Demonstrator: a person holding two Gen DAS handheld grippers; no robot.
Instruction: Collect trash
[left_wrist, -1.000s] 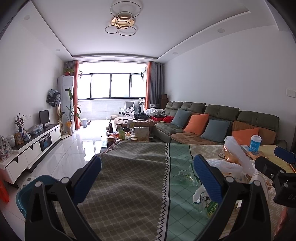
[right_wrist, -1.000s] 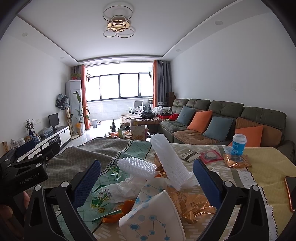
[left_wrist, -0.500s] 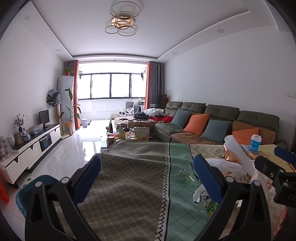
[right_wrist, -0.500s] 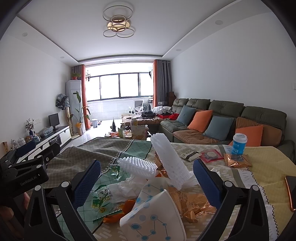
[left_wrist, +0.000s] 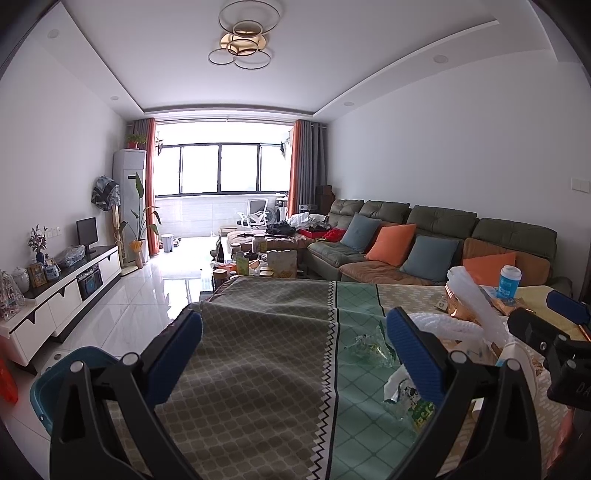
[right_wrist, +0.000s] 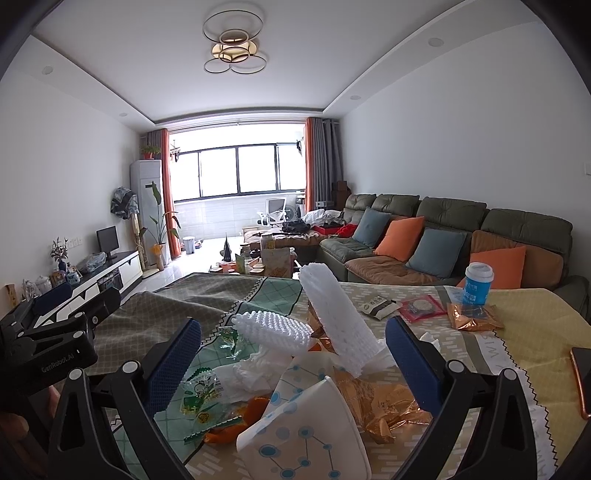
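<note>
Trash (right_wrist: 295, 373) is lying in a heap on the table (right_wrist: 517, 332), directly ahead of the right gripper (right_wrist: 293, 363): two white foam fruit nets (right_wrist: 332, 321), crumpled tissue, green snack wrappers (right_wrist: 201, 391), gold foil wrappers (right_wrist: 384, 402), orange peel and a white paper bag with blue dots (right_wrist: 306, 432). Nothing is changing across the last second; both grippers are staying where they were and the heap is lying undisturbed, so collection is not yet starting. The right gripper's jaws are standing wide apart and gripping nothing. The left gripper (left_wrist: 295, 354) is hovering over the bare grey part of the tablecloth (left_wrist: 258, 350), jaws likewise spread wide and empty, with the heap off to its right. A teal bin (left_wrist: 55, 384) is showing beside the table's left edge, probably the destination, though most of it is hidden behind the left gripper's frame. Further back a blue paper cup (right_wrist: 478, 282), a dark sachet and a red packet are sitting apart. A phone-like object is being cut off at the right edge. Wrapper print is too small to read.
</note>
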